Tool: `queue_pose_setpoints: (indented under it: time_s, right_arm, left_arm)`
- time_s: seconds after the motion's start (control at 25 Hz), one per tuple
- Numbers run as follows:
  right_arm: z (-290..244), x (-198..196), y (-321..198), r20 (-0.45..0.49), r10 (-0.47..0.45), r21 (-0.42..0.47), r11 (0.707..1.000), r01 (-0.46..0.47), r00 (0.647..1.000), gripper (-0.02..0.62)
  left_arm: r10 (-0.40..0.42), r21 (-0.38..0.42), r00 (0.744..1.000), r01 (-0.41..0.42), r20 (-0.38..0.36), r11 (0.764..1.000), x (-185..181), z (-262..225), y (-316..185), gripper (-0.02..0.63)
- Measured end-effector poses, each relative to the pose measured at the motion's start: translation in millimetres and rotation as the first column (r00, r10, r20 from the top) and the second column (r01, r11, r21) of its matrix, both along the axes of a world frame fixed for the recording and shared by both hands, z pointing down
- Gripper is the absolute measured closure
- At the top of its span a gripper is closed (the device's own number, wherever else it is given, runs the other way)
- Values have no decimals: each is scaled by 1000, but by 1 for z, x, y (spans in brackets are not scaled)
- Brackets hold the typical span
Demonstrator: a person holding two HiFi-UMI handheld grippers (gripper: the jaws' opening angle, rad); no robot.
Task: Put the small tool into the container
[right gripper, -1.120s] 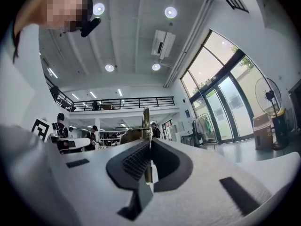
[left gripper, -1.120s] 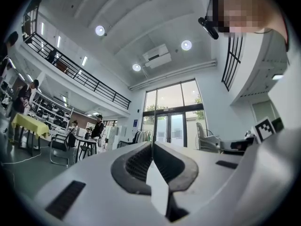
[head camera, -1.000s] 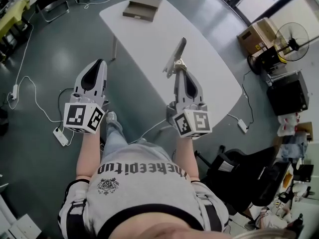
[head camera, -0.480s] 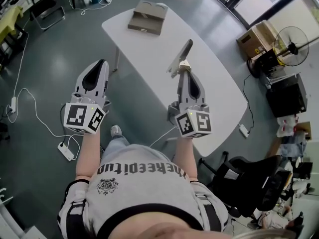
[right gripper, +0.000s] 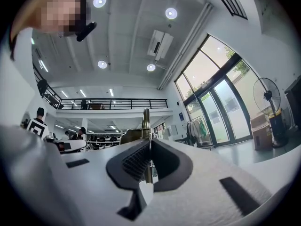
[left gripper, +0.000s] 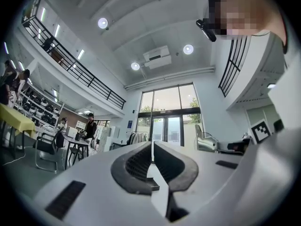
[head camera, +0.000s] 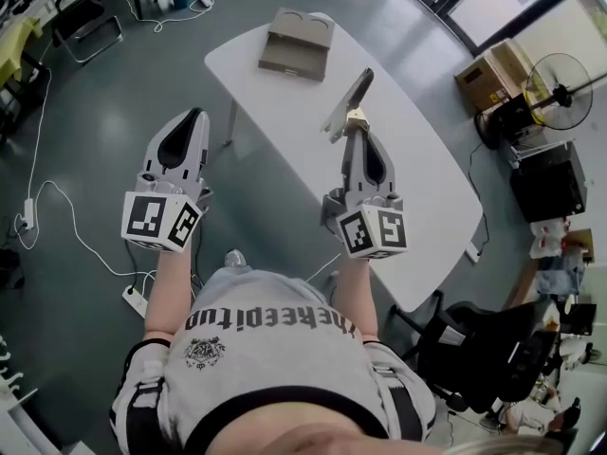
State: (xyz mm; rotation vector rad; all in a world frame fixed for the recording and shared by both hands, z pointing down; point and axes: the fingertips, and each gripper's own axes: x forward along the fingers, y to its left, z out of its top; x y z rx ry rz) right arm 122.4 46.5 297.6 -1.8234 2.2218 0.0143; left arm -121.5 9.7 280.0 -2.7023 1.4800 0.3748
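My right gripper [head camera: 357, 129] is shut on a small tool [head camera: 347, 102] with a flat grey metal blade and a brass-coloured collar; the blade sticks up and away from the jaws. In the right gripper view the tool [right gripper: 146, 121] stands upright between the closed pads of that gripper [right gripper: 149, 147]. The container, a brown open box [head camera: 296, 44], lies at the far end of the white table [head camera: 417, 169], beyond and left of the tool. My left gripper [head camera: 193, 119] hangs over the floor, left of the table, shut with nothing in it; its pads [left gripper: 141, 161] meet.
Cables and a power strip [head camera: 136, 300] lie on the grey floor at the left. A cardboard box [head camera: 493, 72], a standing fan [head camera: 557, 77] and black office chairs [head camera: 493, 349] stand to the right of the table. Chairs [head camera: 90, 12] stand at the far left.
The table and the brown box have drifted down and to the right in the head view, so they are nearer. Both grippers keep their pose and the tool stays gripped.
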Motion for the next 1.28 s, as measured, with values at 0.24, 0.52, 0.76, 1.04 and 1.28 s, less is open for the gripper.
queue_pose_setpoints:
  time_s: [0.24, 0.52, 0.76, 1.04, 1.28]
  right_arm:
    - [4, -30, -22, 6, 18, 11, 1000, -18, 1000, 589]
    - [12, -28, -30, -9, 32, -13, 999, -32, 999, 589]
    - [23, -22, -70, -3, 40, -28, 999, -40, 999, 589]
    - [19, -12, -135, 6, 25, -9, 1000, -25, 1000, 589]
    - [8, 9, -198, 7, 22, 17, 1000, -22, 1000, 589]
  left_arm:
    - [22, 22, 1000, -22, 12, 1000, -31, 0, -28, 592]
    - [21, -25, 1000, -21, 19, 999, -29, 6, -41, 592]
    - [20, -31, 1000, -19, 17, 999, -31, 16, -80, 592]
    - [-14, -25, 1000, 14, 24, 1000, -29, 12, -140, 592]
    - [-4, 14, 1000, 4, 28, 1000, -4, -4, -200, 592]
